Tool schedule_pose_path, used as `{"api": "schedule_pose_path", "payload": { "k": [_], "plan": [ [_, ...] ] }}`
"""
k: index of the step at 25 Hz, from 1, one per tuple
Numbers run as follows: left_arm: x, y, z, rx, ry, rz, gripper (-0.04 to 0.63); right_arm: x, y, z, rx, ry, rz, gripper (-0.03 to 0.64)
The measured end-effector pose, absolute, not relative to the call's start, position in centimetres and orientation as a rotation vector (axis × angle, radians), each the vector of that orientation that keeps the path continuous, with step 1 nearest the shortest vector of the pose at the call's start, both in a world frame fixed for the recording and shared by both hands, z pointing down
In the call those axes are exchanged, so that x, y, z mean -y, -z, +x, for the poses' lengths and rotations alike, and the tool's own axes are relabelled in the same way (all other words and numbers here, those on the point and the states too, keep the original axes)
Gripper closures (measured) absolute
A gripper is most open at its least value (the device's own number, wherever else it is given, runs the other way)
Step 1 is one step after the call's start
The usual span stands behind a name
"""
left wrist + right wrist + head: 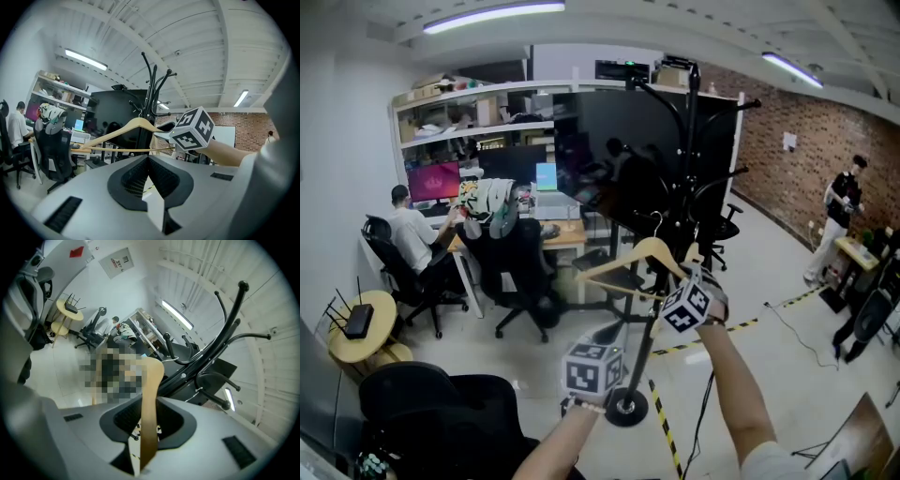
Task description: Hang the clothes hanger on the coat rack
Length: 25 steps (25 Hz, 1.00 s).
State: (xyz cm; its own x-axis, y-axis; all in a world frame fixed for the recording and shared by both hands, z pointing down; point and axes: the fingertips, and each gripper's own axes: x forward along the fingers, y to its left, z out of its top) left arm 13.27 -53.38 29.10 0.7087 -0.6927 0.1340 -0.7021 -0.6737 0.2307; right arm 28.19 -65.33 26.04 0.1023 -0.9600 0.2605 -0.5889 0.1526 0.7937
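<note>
A: Since the right gripper view looks straight along the jaws, we take the right gripper point(149, 403) from there. Its jaws are closed on the hanger point(152, 376), and one wooden arm runs up between the pads. The gap is only as wide as the wood.

B: Agreed. Which end of the hanger do we log?

A: In the head view the grip is at its right-hand tip. The rest of the hanger reaches out to the left, roughly level, with the wire hook pointing up.

B: And where is it relative to the rack point(689, 159)?

A: The hanger is held in the air in front of the black rack, with the hook just beside the pole and below the upper branches. We cannot tell whether the hook touches any branch.

B: Left gripper point(149, 159)?

A: Its own view shows the two pads meeting at the tips with nothing between them, so we note it as closed and empty. In the head view it sits lower than the right gripper and nearer to us, clear of the hanger.

B: Surroundings?

A: There is a desk point(567, 236) with a chair point(517, 267) behind the rack, and one person point(412, 234) seated at the left. Striped tape point(741, 328) lies on the floor.
</note>
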Motion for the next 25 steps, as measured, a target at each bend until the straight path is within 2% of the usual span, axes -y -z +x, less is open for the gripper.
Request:
{"api": "schedule_pose_path", "payload": {
  "k": [25],
  "plan": [
    [53.8,-31.6,12.1,1.119,-0.103,2.59,0.6,67.0,-27.6,29.4,1.417,0.629,1.55,0.489]
  ]
}}
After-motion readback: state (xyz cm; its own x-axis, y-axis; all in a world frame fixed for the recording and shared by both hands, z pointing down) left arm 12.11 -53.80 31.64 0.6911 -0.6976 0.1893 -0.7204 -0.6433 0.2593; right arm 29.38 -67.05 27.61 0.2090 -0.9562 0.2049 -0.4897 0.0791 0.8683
